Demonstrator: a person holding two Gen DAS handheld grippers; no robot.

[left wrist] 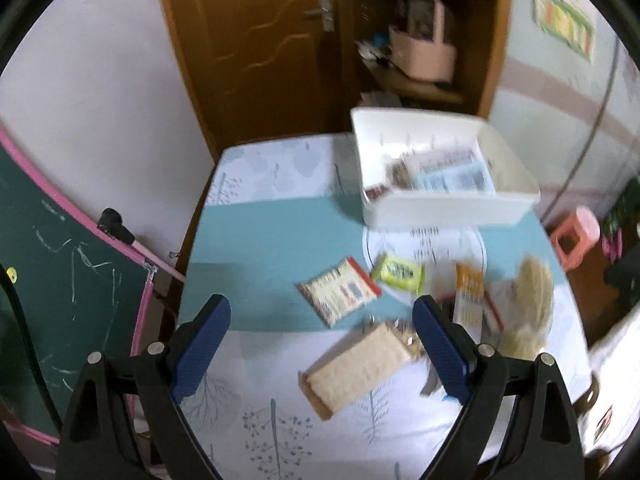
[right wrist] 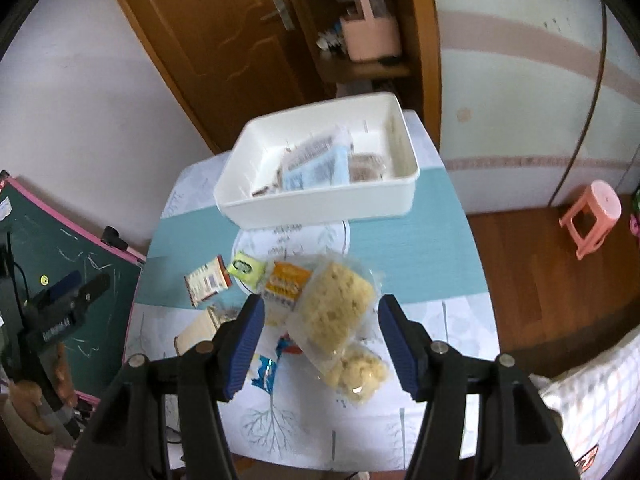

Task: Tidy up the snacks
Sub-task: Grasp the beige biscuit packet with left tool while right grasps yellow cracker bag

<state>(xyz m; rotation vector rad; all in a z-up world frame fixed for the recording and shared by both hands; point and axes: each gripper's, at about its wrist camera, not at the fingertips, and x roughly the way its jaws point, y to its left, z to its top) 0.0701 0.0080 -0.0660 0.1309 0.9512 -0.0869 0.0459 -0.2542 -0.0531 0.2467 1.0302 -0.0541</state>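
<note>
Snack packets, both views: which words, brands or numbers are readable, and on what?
No text is readable.
Orange packet: large pale letters, blurred.
Green packet: logo blurred.
Red-edged packet: print blurred.
Flat packets in white bin: print too small.
Wall poster: blurred.

Both views are blurred by motion, so the print on the packets in the white bin (left wrist: 448, 204) cannot be read. In the left wrist view, the orange packet (left wrist: 469, 294) at about 3 o'clock is partly hidden behind one finger of the left gripper (left wrist: 322, 312). In the right wrist view, the beige packet (right wrist: 196, 330) at 9 o'clock is mostly covered by a finger of the right gripper (right wrist: 322, 312). A blue wrapper (right wrist: 264, 372) shows only in part there.
</note>
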